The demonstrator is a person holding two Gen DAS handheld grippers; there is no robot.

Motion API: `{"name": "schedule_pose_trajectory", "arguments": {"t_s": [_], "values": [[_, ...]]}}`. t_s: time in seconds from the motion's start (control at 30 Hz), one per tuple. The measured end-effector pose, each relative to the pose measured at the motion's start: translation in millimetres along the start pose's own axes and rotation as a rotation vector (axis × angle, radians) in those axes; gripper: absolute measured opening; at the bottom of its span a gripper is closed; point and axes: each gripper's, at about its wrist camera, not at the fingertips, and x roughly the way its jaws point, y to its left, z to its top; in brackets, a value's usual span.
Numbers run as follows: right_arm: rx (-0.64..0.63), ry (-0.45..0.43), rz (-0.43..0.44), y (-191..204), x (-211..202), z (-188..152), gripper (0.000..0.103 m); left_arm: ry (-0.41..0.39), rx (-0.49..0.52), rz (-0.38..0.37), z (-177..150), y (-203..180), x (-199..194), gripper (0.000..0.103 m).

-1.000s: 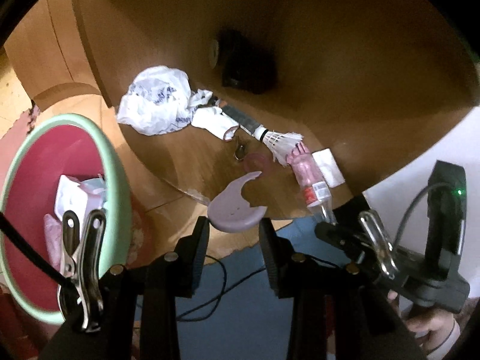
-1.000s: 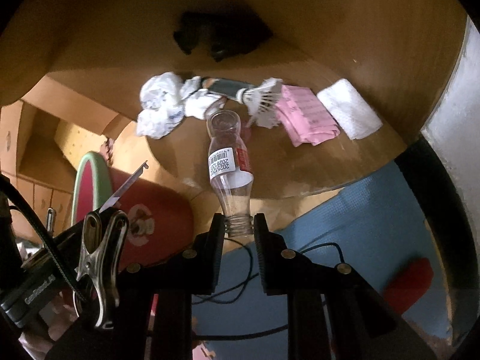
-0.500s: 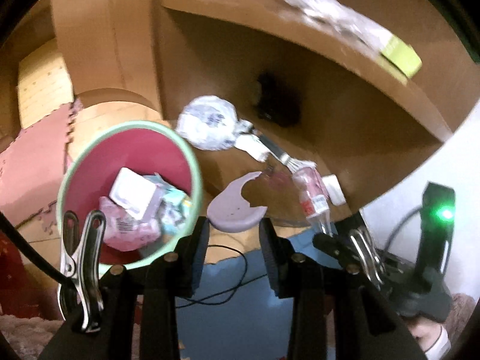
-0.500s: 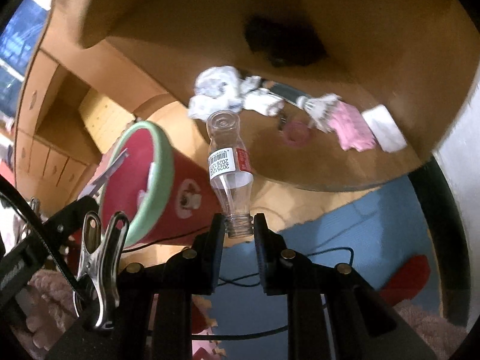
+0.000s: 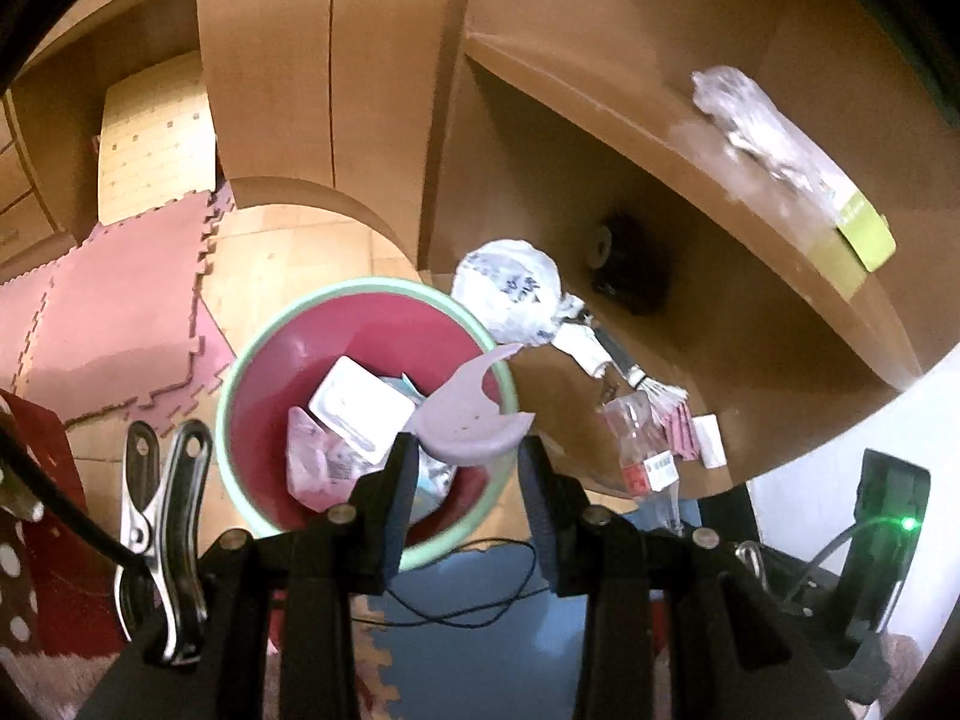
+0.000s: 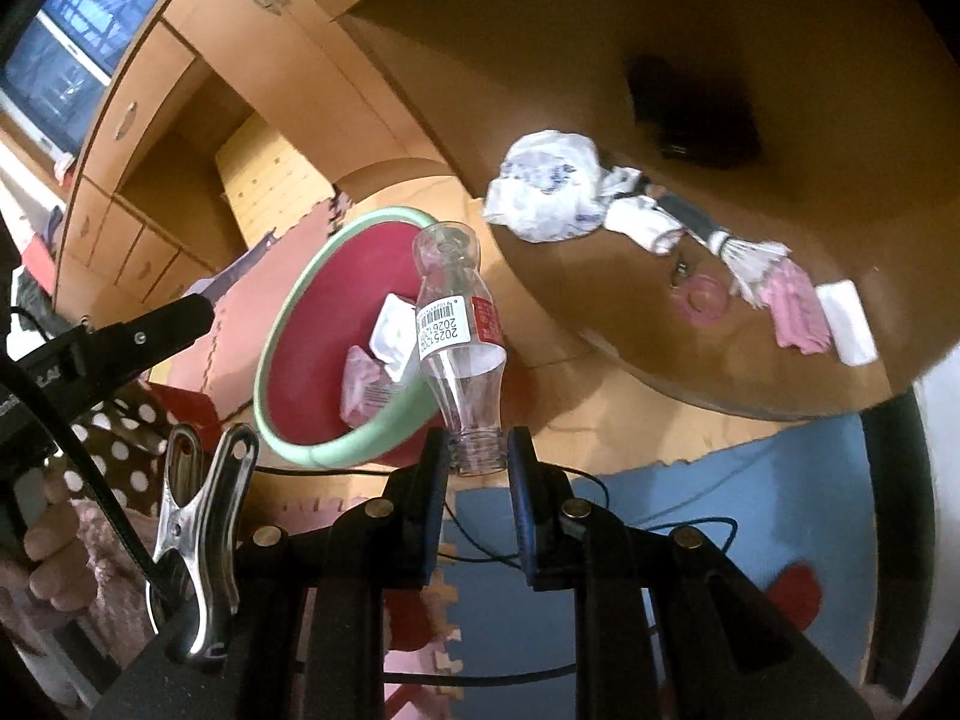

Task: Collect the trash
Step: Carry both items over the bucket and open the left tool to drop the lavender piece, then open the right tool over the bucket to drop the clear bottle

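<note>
My left gripper (image 5: pixel 467 455) is shut on a pale lilac curved plastic piece (image 5: pixel 474 417), held over the rim of a red bin with a mint-green rim (image 5: pixel 240 372); the bin holds a white box and pink wrappers. My right gripper (image 6: pixel 477 455) is shut on the neck of an empty clear plastic bottle (image 6: pixel 459 339) with a barcode label, base pointing away, hanging beside the bin (image 6: pixel 282 330). That bottle (image 5: pixel 639 450) also shows at the right in the left wrist view. On the wooden desk (image 6: pixel 600 312) lie a crumpled white bag (image 6: pixel 546 192), a shuttlecock (image 6: pixel 753 258), pink paper (image 6: pixel 795 309) and a white pad (image 6: pixel 846 330).
A dark box (image 6: pixel 690 114) sits at the back of the desk under a shelf (image 5: pixel 690 138) carrying a clear wrapped packet (image 5: pixel 774 144). Pink and blue foam floor mats (image 5: pixel 120 324), loose black cables (image 6: pixel 660 528) and wooden cupboards (image 5: pixel 324 60) surround the bin. A person's hand (image 6: pixel 45 546) holds the left gripper.
Both grippers rose and swung left from the desk edge towards the bin, each keeping its load. The bin now lies under the lilac piece and beside the bottle.
</note>
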Motion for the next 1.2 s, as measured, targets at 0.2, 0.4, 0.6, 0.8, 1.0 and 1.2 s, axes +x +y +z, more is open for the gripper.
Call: {"name": "schedule_pose_trajectory", "arguments": {"t_s": [0.2,0.4,0.6,0.8,1.0,1.2], "values": [[-0.067,0.020,0.029,24.8,6.4,24.5,0.021,0.017,-0.026,0.007,11.7,23.1,6.7,0.036],[-0.190,0.084,0.024,57.0,11.6,52.5,0.021,0.066,-0.038,0.019,14.5,46.5,20.4,0.036],[-0.266,0.118,0.025,80.4,26.0,67.7,0.021,0.122,-0.070,0.036,13.4,75.8,43.5,0.036],[-0.298,0.091,0.000,94.2,57.3,70.8,0.021,0.141,-0.057,0.041,14.4,86.7,68.8,0.036],[-0.288,0.115,-0.008,93.4,89.1,71.5,0.021,0.163,-0.100,0.022,12.4,102.8,97.5,0.036],[-0.254,0.129,-0.006,93.2,113.3,74.0,0.021,0.197,-0.147,0.015,4.8,119.2,120.4,0.036]]}}
